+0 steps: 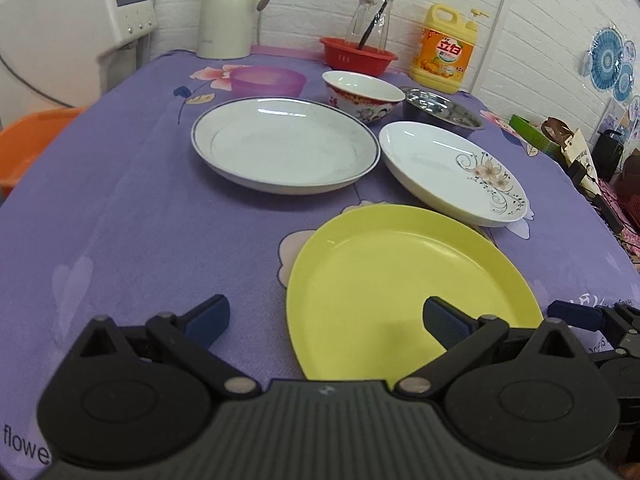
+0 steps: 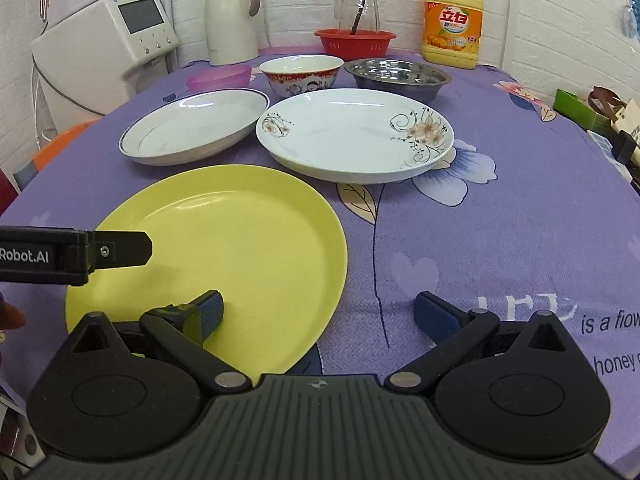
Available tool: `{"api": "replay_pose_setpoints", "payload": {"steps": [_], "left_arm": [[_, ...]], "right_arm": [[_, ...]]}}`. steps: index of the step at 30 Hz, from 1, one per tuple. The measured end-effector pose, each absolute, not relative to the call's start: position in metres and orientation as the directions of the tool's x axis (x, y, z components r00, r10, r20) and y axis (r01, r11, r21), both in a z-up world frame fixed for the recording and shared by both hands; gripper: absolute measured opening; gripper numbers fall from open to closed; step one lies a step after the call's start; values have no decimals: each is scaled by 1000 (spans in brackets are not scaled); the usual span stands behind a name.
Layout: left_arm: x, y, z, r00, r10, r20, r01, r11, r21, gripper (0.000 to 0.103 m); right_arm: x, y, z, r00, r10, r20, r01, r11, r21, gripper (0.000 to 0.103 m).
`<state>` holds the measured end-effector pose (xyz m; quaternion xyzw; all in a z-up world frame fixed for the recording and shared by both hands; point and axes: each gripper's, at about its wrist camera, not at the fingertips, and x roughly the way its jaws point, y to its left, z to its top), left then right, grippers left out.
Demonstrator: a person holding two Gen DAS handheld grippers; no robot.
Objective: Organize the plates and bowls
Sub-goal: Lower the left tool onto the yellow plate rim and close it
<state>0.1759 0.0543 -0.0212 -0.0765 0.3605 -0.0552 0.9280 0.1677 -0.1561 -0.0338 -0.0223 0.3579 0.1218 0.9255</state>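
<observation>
A yellow plate (image 1: 400, 276) (image 2: 224, 248) lies nearest on the purple cloth. Behind it are a blue-rimmed white plate (image 1: 284, 148) (image 2: 192, 128) and a flower-patterned white plate (image 1: 452, 168) (image 2: 352, 132). Further back stand a pink bowl (image 1: 266, 80) (image 2: 218, 76), a red-patterned bowl (image 1: 362, 94) (image 2: 302, 74) and a steel bowl (image 1: 440, 112) (image 2: 398, 76). My left gripper (image 1: 326, 320) is open, straddling the yellow plate's left edge; it also shows in the right wrist view (image 2: 120, 250). My right gripper (image 2: 318, 314) is open over the plate's right edge.
At the back stand a thermos jug (image 2: 232, 12), a red basket (image 2: 354, 42) holding a glass jug (image 2: 358, 0), and a yellow detergent bottle (image 2: 452, 20). A white appliance (image 2: 108, 40) stands left of the table. Boxes and bags (image 2: 592, 112) lie at the right edge.
</observation>
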Motion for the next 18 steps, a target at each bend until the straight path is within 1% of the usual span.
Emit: {"api": "replay_pose_setpoints", "payload": {"steps": [4,6,9,11,13,18], "left_arm": [[180,50,-23,730,-164,-664,67,983,-169,102],[181,50,-24,728,-172,-664,74,982,-174,100],[184,50,-24,724,-185,-665,79,979,-187,98],[185,49,-23,730,-179,-660,72,980,-185,96],[187,47,-20,738,-168,-653,66,982,-179,96],[190,44,-22,733,-172,-658,74,982,-175,95]], "right_arm": [[165,-160,-38,747,226,-625,-259,965,39,103],[164,-161,-39,754,233,-614,-269,962,35,103],[171,-161,-34,734,237,-636,-267,962,50,103],[172,-165,-30,736,278,-617,-268,957,111,103],[172,-167,-26,741,301,-600,-272,952,142,103],[175,-163,-25,741,299,-601,-280,951,128,103]]}}
